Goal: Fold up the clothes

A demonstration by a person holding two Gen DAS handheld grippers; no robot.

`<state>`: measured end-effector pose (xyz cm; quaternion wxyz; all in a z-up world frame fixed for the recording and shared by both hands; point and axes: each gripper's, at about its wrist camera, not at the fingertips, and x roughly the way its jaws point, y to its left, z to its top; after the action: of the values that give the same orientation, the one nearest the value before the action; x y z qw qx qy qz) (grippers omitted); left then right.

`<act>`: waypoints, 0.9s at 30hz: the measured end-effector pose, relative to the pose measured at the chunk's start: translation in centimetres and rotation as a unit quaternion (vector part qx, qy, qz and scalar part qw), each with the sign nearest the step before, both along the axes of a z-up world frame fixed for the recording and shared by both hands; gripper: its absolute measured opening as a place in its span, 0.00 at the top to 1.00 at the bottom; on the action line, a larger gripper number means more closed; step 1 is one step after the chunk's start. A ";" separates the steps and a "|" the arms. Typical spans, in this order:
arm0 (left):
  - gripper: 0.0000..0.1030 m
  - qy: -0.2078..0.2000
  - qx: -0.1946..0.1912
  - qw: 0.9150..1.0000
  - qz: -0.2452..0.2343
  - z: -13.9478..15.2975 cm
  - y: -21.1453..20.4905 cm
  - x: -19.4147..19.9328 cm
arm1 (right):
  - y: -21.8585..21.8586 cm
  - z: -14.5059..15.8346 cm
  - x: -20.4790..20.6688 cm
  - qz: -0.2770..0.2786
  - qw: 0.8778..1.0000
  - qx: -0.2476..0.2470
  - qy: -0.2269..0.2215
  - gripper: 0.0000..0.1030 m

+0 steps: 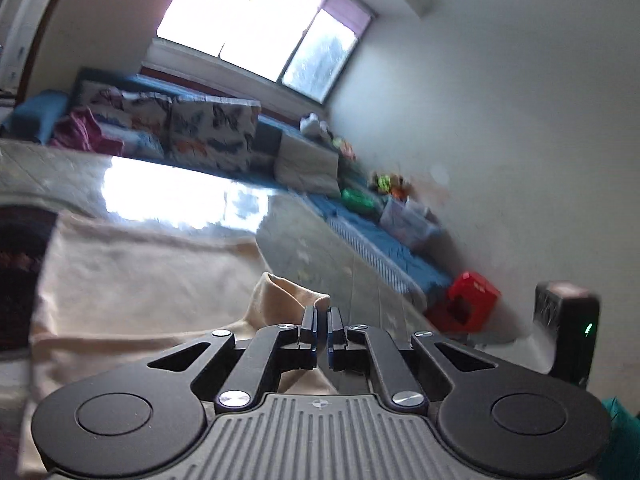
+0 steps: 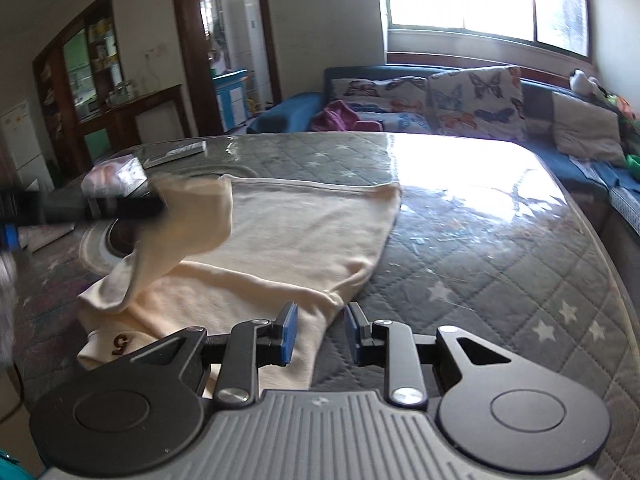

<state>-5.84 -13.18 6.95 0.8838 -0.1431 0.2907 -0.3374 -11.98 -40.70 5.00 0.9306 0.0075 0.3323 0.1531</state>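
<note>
A cream garment (image 2: 288, 236) lies spread on the quilted grey table (image 2: 500, 264); a dark mark like a "5" shows near its front edge. My left gripper (image 1: 323, 330) is shut on a fold of the cream garment (image 1: 288, 296) and lifts it off the table. In the right wrist view the left gripper (image 2: 156, 204) shows blurred at the left, holding that raised flap. My right gripper (image 2: 320, 330) is open and empty, just above the garment's near right corner.
A blue sofa (image 2: 560, 152) with butterfly-print cushions (image 2: 476, 100) runs behind the table under a bright window. A small box and other items (image 2: 120, 176) sit at the table's far left. A red box (image 1: 468, 300) and toys (image 1: 388, 184) lie along the wall.
</note>
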 end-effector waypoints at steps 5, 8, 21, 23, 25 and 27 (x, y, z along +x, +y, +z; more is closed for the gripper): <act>0.91 0.025 0.008 0.999 -0.041 -2.1 -1.9 0.1 | -0.3 0.3 0.3 -0.008 1.000 0.004 -0.003 0.75; 0.91 0.038 0.008 0.998 -0.056 -2.9 -2.3 0.0 | 0.2 0.4 0.7 -0.003 1.000 0.017 0.002 0.75; 0.91 0.034 0.075 0.995 0.059 -2.6 6.9 1.2 | 4.0 -2.0 2.9 0.045 0.998 0.015 0.035 0.76; 0.91 0.034 0.083 0.993 0.074 -2.7 8.0 1.4 | 4.5 -2.5 3.1 0.049 0.998 0.009 0.040 0.82; 0.91 0.032 0.089 0.992 0.082 -2.6 8.7 1.6 | 4.9 -2.5 3.1 0.050 0.998 -0.003 0.036 0.95; 0.91 0.027 0.093 0.991 0.087 -2.6 9.0 1.9 | 5.3 -1.8 2.7 0.046 0.999 -0.018 0.015 0.98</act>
<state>-3.89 -4.23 4.40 0.9110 -0.0942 0.3314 -0.2266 -9.33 -35.43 3.20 0.9174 -0.0218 0.3492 0.1897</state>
